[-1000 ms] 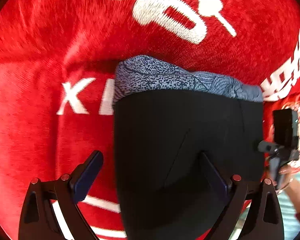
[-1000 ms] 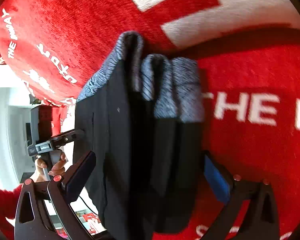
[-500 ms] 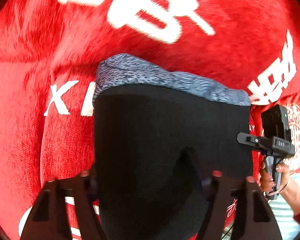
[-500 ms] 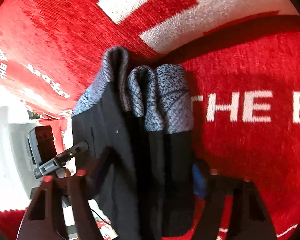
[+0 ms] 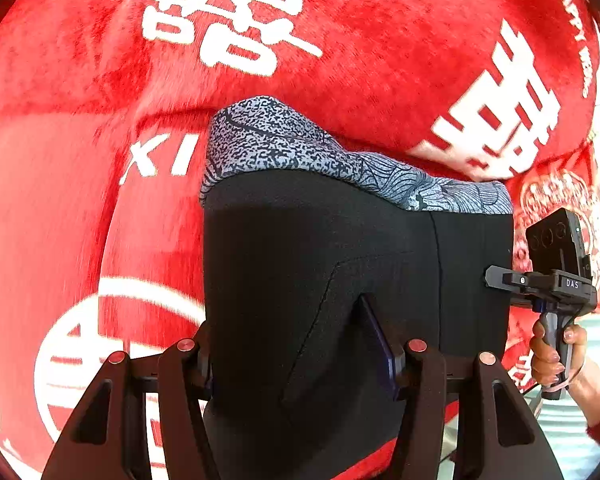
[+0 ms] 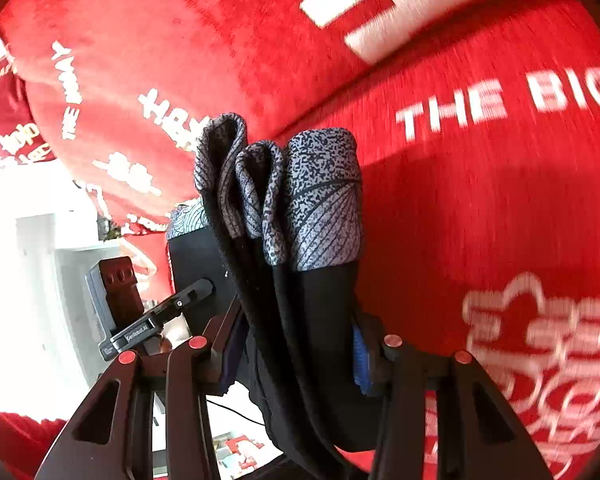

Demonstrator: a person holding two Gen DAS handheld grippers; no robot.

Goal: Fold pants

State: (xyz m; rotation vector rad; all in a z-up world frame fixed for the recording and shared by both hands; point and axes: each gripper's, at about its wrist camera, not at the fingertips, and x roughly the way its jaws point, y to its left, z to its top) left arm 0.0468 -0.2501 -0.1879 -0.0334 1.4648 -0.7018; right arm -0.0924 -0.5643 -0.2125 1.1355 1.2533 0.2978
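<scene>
The pants (image 5: pixel 319 264) are black with a grey patterned waistband (image 5: pixel 300 148), folded into a thick bundle and held up off the red surface. My left gripper (image 5: pixel 296 356) is shut on one side of the bundle. My right gripper (image 6: pixel 296 340) is shut on the other side, where several folded layers (image 6: pixel 284 184) show edge-on. The right gripper also shows in the left wrist view (image 5: pixel 555 280), at the bundle's right edge. The left gripper shows in the right wrist view (image 6: pixel 156 320), at the bundle's left.
A red plush cover with white lettering (image 5: pixel 236 20) lies under and behind the pants, with a red cushion (image 6: pixel 140 60) at the back. White furniture (image 6: pixel 32 280) stands at the left of the right wrist view.
Both grippers were open around the bundle a second ago and have closed on it. The bundle has since lifted and shifted over the red cover.
</scene>
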